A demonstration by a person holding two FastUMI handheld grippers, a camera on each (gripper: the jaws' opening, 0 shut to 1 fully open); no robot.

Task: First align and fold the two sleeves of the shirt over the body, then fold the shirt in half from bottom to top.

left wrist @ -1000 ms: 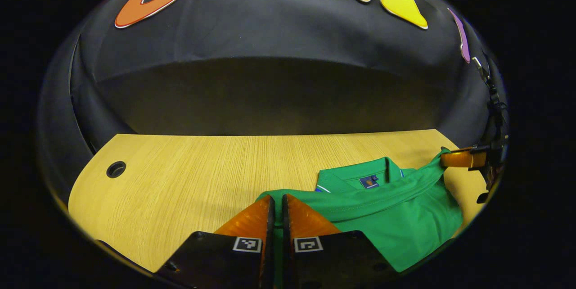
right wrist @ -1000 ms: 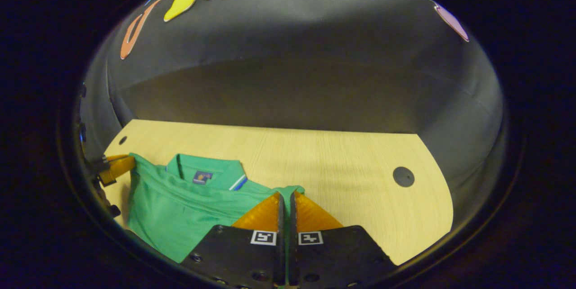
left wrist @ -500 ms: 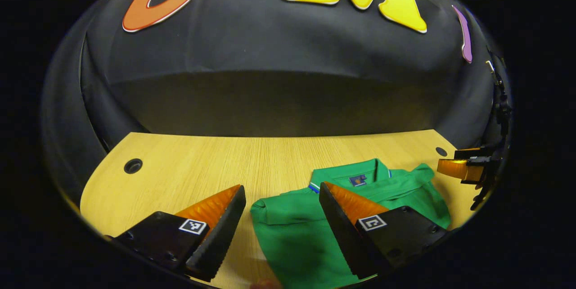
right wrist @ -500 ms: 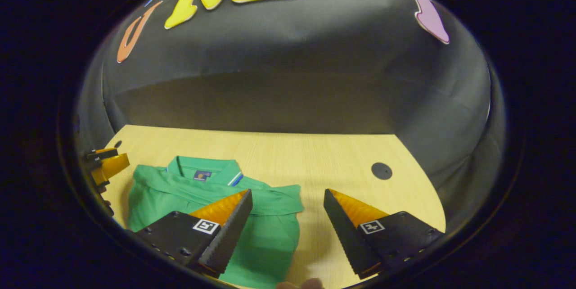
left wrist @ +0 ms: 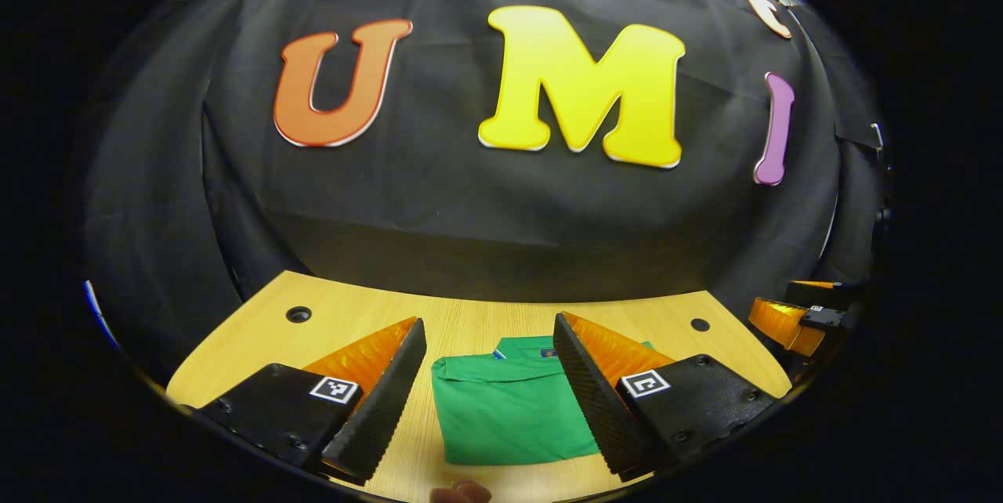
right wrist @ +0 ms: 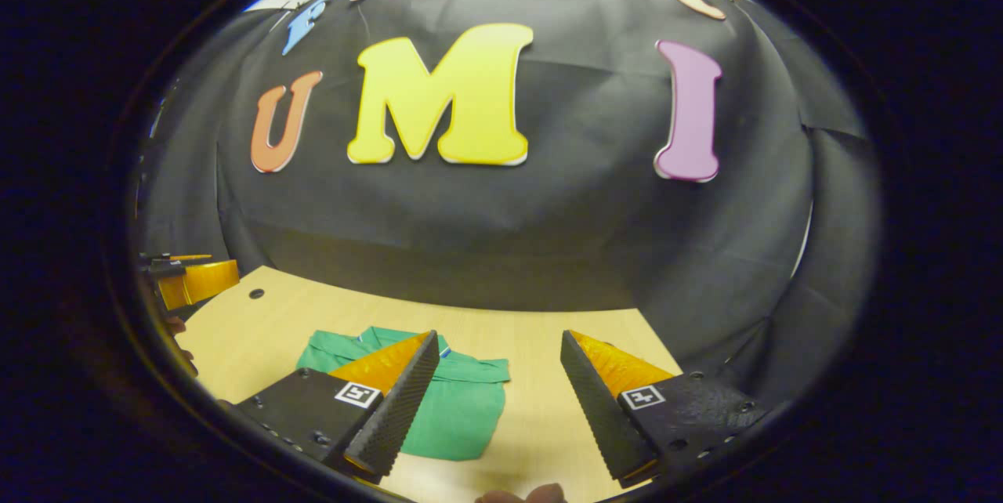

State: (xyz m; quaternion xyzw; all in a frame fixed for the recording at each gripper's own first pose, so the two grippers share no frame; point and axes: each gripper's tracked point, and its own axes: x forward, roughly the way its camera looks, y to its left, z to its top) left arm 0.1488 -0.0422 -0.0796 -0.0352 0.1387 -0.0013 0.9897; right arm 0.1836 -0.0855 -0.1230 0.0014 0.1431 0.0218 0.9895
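Wooden table (left wrist: 258,342) (two round holes) bears folded green shirt (left wrist: 509,409).

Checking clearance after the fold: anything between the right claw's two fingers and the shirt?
No. In the right gripper view the right claw hangs open above the folded green shirt; just bare wooden table shows between the fingers.

The left claw (left wrist: 490,346) is wide open, and its two fingers stand far apart with nothing between them. The right claw (right wrist: 496,358) is wide open too and holds nothing. Both are raised and pointing forward. Fingertips of a hand (left wrist: 461,493) show at the near edge.
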